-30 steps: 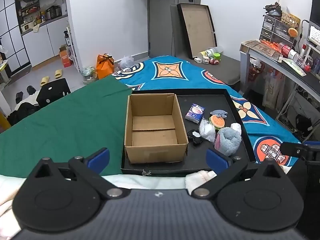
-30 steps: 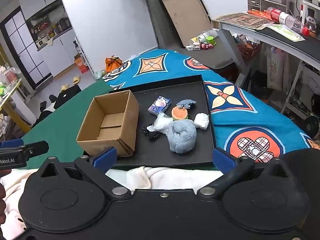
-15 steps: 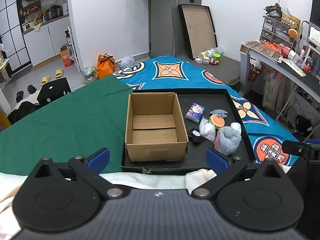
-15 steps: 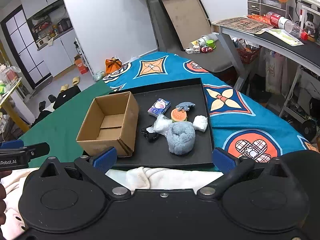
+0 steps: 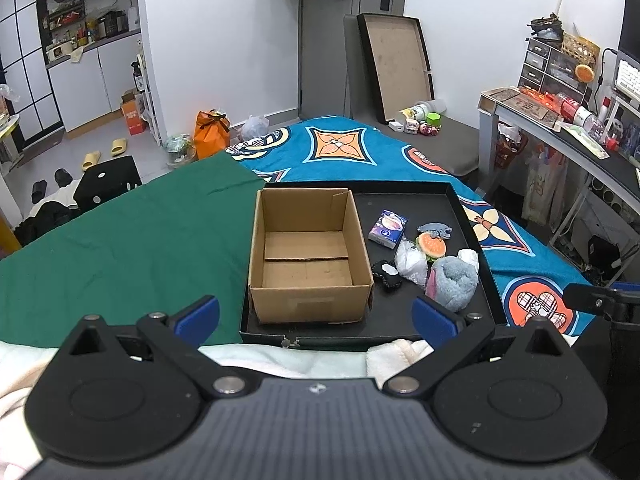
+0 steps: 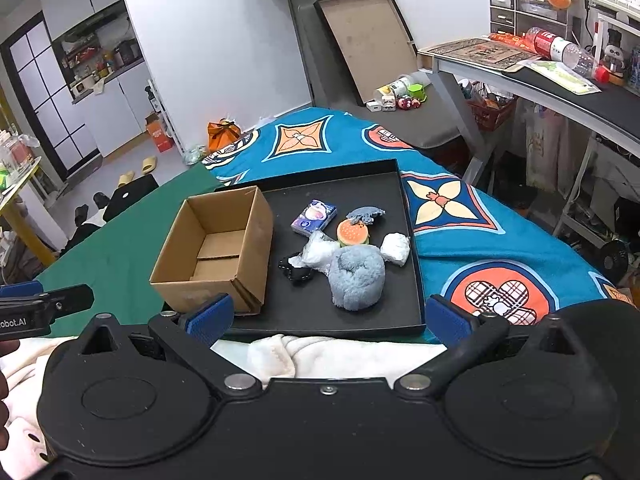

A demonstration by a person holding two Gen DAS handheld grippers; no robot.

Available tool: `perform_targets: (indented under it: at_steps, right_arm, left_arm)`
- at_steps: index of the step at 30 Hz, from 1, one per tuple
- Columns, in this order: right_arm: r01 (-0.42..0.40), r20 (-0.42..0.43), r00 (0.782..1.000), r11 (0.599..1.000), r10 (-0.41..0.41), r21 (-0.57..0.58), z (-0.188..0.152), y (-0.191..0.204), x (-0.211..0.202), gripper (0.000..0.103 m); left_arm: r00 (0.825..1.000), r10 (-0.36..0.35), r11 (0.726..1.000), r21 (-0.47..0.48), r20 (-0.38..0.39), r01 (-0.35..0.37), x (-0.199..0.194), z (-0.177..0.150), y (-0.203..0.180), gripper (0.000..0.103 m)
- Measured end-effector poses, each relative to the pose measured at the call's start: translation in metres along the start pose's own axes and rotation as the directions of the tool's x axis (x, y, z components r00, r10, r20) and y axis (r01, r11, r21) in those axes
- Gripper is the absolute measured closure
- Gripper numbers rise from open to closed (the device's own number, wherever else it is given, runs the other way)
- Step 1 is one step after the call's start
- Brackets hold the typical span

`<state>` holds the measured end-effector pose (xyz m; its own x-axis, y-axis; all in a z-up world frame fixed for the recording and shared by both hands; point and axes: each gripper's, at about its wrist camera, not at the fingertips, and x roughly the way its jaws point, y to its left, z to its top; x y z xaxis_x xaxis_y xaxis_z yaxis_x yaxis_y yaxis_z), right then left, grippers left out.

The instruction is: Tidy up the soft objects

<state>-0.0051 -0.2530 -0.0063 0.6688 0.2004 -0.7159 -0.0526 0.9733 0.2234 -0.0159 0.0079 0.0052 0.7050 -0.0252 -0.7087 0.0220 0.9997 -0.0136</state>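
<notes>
Inside tray rim (image 6: 412,240), box (image 6: 224,248) left, toys (image 6: 356,276) right

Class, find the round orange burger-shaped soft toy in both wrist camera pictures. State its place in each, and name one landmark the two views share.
Left wrist view: the round orange burger-shaped soft toy lies right of centre on the black tray, right of the open cardboard box.
Right wrist view: the toy sits near the middle, just beyond the fluffy grey-blue plush.
Shared landmark: the cardboard box, left of the toy in both.
</notes>
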Motion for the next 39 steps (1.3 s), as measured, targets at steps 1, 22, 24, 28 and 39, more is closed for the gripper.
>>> perform_targets:
  at_steps: [1, 22, 24, 28, 39]
  right_arm:
    - [-0.003, 0.002, 1.000, 1.000, 0.003, 0.000, 0.0000, 0.0001, -0.0005, 0.000]
    - [0.001, 0.013, 1.000, 1.000, -0.001, -0.006, 0.0018, 0.0022, -0.0053, 0.000]
    - [0.002, 0.012, 1.000, 1.000, -0.002, -0.006, 0.0020, 0.0021, -0.0052, 0.000]
    - [0.001, 0.013, 1.000, 1.000, -0.001, -0.006, 0.0017, 0.0021, -0.0051, 0.000]
    - [0.005, 0.006, 1.000, 1.000, -0.005, -0.003, 0.0008, 0.0015, -0.0018, 0.000]
  left_arm:
    - [1.000, 0.000, 1.000, -0.001, 0.001, 0.000, 0.0001, -0.0002, 0.0003, 0.001]
    - [1.000, -0.005, 1.000, -0.023, 0.020, 0.006, -0.0058, -0.0024, 0.0049, 0.001]
    - [1.000, -0.005, 1.000, -0.022, 0.020, 0.005, -0.0057, -0.0023, 0.0048, 0.001]
    - [1.000, -0.005, 1.000, -0.025, 0.019, 0.005, -0.0055, -0.0021, 0.0049, 0.001]
    - [1.000, -0.006, 1.000, -0.025, 0.018, 0.006, -0.0045, -0.0030, 0.0055, 0.001]
